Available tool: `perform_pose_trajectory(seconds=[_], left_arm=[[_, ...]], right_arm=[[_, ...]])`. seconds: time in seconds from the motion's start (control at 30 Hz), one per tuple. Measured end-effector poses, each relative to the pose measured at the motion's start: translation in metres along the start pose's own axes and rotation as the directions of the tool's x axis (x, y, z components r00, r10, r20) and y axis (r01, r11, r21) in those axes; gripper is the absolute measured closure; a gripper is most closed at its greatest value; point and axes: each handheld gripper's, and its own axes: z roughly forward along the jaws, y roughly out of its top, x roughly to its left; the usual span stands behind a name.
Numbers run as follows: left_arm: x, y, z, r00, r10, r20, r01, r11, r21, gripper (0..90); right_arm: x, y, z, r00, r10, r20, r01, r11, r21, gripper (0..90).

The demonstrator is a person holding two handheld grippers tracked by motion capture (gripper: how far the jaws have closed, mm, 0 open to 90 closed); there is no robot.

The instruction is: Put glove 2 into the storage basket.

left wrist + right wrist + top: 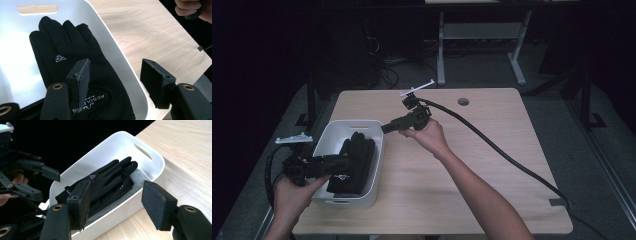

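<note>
Left gripper (pixel 343 161), jaws apart and grasping nothing, over black fabric gloves (pixel 353 161) stacked in a white rectangular plastic tub (pixel 326 137) at the near-left of the light wooden table (pixel 492 165); beyond, right gripper (pixel 385 128), likewise released, above bare tabletop.

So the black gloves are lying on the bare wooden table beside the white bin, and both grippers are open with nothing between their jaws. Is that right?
Not quite. The black gloves lie inside the white bin, not on the wooden table beside it; the right gripper view shows them resting on its floor. The rest holds: the left gripper and the right gripper are both open with nothing between their jaws.
</note>
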Motion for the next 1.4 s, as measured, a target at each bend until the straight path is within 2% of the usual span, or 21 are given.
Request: perform_pose_trajectory(seconds=[0.03, 0.1, 0.23, 0.3, 0.47, 0.57, 0.67, 0.77, 0.87, 0.9, 0.97, 1.07, 1.17, 1.23, 1.33, 1.4], left_arm=[[0.0, 0.0, 0.0, 1.0, 0.0, 0.0, 0.0, 1.0, -0.002, 39.7], [-0.001, 0.001, 0.001, 1.0, 0.0, 0.002, 0.0, 1.0, -0.003, 39.1], [-0.004, 0.003, 0.003, 1.0, 0.005, 0.004, -0.005, 1.0, 0.0, 38.4], [-0.006, 0.005, 0.005, 0.9999, 0.011, 0.009, -0.011, 0.9999, 0.002, 38.1], [-0.012, 0.009, 0.01, 0.9996, 0.023, 0.016, -0.023, 0.9997, 0.002, 37.3], [-0.016, 0.011, 0.013, 0.9993, 0.028, 0.024, -0.028, 0.9996, 0.002, 36.8], [-0.019, 0.013, 0.016, 0.9988, 0.037, 0.031, -0.037, 0.9993, 0.003, 36.5], [-0.023, 0.015, 0.019, 0.9982, 0.046, 0.037, -0.046, 0.9989, 0.007, 35.7], [-0.027, 0.017, 0.023, 0.9974, 0.057, 0.045, -0.057, 0.9983, 0.01, 35.5], [-0.029, 0.018, 0.024, 0.9971, 0.059, 0.048, -0.06, 0.9982, 0.01, 35.4], [-0.03, 0.018, 0.025, 0.9969, 0.061, 0.049, -0.062, 0.9981, 0.008, 35.2], [-0.036, 0.02, 0.031, 0.9958, 0.077, 0.051, -0.077, 0.997, 0.009, 35.1], [-0.04, 0.022, 0.037, 0.9954, 0.075, 0.059, -0.076, 0.997, 0.013, 34.6], [-0.043, 0.023, 0.041, 0.9945, 0.084, 0.063, -0.085, 0.9961, 0.021, 34.5], [-0.047, 0.025, 0.045, 0.9933, 0.09, 0.073, -0.092, 0.9955, 0.024, 34.4], [-0.05, 0.027, 0.048, 0.9922, 0.097, 0.078, -0.1, 0.9946, 0.029, 34.1]], right_arm=[[0.001, 0.0, -0.001, 1.0, -0.002, 0.003, 0.002, 1.0, 0.003, 39.9], [0.0, -0.002, -0.005, 0.9999, 0.011, -0.012, -0.011, 1.0, -0.028, 40.6], [-0.002, -0.004, -0.012, 0.9998, 0.008, 0.016, -0.007, 1.0, -0.019, 39.8], [-0.003, -0.007, -0.017, 0.9998, 0.019, 0.001, -0.019, 0.999, -0.045, 40.2], [-0.006, -0.009, -0.027, 0.9994, 0.02, 0.03, -0.019, 0.999, -0.032, 39.3], [-0.008, -0.012, -0.034, 0.9993, 0.037, 0.01, -0.036, 0.997, -0.067, 39.7], [-0.01, -0.014, -0.04, 0.9988, 0.028, 0.041, -0.026, 0.998, -0.057, 39.2], [-0.01, -0.017, -0.047, 0.9989, 0.041, 0.025, -0.038, 0.995, -0.089, 39.1], [-0.011, -0.019, -0.054, 0.998, 0.036, 0.053, -0.032, 0.997, -0.073, 38.1], [-0.011, -0.02, -0.056, 0.9982, 0.028, 0.052, -0.024, 0.997, -0.078, 38.2], [-0.011, -0.022, -0.061, 0.9985, 0.043, 0.034, -0.04, 0.994, -0.1, 38.3], [-0.014, -0.025, -0.068, 0.9973, 0.042, 0.061, -0.036, 0.995, -0.09, 37.2], [-0.016, -0.029, -0.076, 0.9976, 0.047, 0.05, -0.041, 0.993, -0.113, 37.4], [-0.018, -0.032, -0.082, 0.9958, 0.058, 0.071, -0.05, 0.994, -0.1, 36.3], [-0.021, -0.037, -0.092, 0.9955, 0.07, 0.064, -0.061, 0.99, -0.126, 36.3], [-0.022, -0.04, -0.098, 0.9938, 0.067, 0.089, -0.056, 0.991, -0.121, 36.0]])
